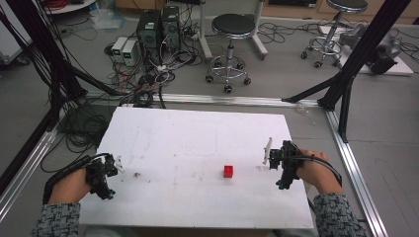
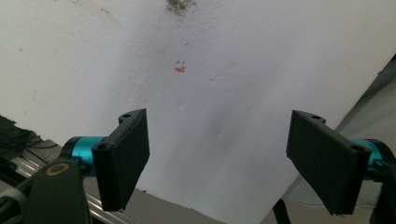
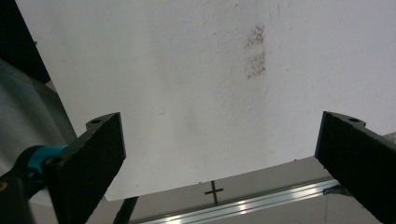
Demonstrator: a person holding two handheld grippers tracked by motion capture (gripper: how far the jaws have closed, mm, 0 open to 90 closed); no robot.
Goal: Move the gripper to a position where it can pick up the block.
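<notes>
A small red cube sits on the white table board, right of the middle and near the front. My right gripper is held by a hand at the board's right edge, a short way right of the cube and apart from it. At the front left edge, another hand holds my left gripper, far from the cube. In the left gripper view the left gripper has its jaws wide apart over bare board. The right gripper is likewise open with nothing between its jaws.
The board carries faint brown stains and a grey smudge. Aluminium rails and black frame struts flank the table. Beyond its far edge are cables, computer towers and two stools on the floor.
</notes>
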